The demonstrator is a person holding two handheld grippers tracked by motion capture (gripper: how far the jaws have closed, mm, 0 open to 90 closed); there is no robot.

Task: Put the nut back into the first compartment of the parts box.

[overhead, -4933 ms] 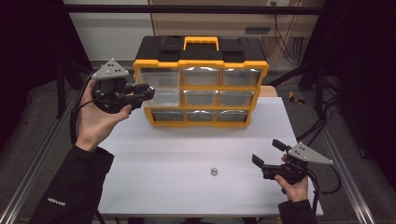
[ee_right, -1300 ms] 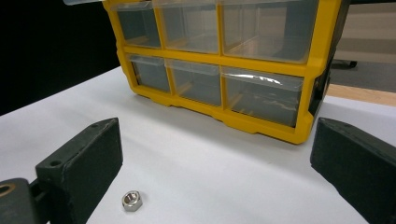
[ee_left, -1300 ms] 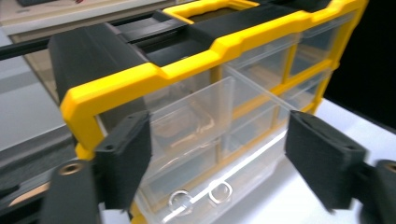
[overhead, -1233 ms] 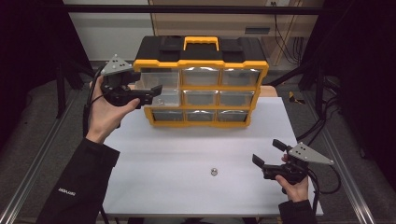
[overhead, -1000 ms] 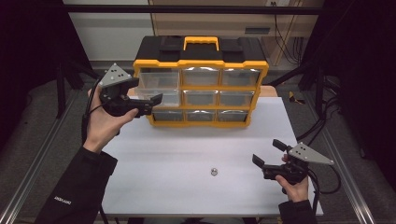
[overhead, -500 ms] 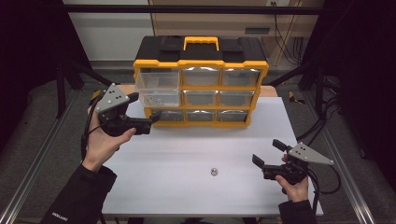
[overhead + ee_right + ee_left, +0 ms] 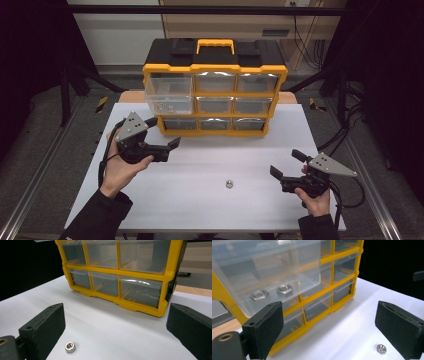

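Yellow-framed plastic organiser cabinet [image 7: 215, 87]: black top with yellow carry handle, nine clear drawers in three rows; stands at the far edge of the white bench [image 7: 210, 200].
Clear plastic drawer, top left [image 7: 169, 95]: pulled out toward the near side, proud of the other drawer fronts; two silver hex nuts [image 7: 272, 291] lie on its floor, seen through the wall in the left gripper view.
Small silver hex nut, loose [image 7: 229, 184]: lies flat on the bare bench, near the middle toward the near edge, well apart from the cabinet; between the two grippers and touching neither. Also seen at [image 7: 381, 348] and [image 7: 70, 347].
Left gripper [image 7: 167, 146]: black body with grey three-cornered plate on top, held in the person's left hand [image 7: 117, 170] above the bench, just in front of the cabinet's lower left corner; jaws wide apart, holding nothing, pointed toward the bench's right side.
Right gripper [image 7: 284, 167]: same make, held in the person's right hand [image 7: 315, 197] low over the near right part of the bench; jaws wide apart, holding nothing, pointed toward the cabinet; the loose nut lies just ahead of its left jaw in the right gripper view.
Sleeves: dark, entering from the near edge.
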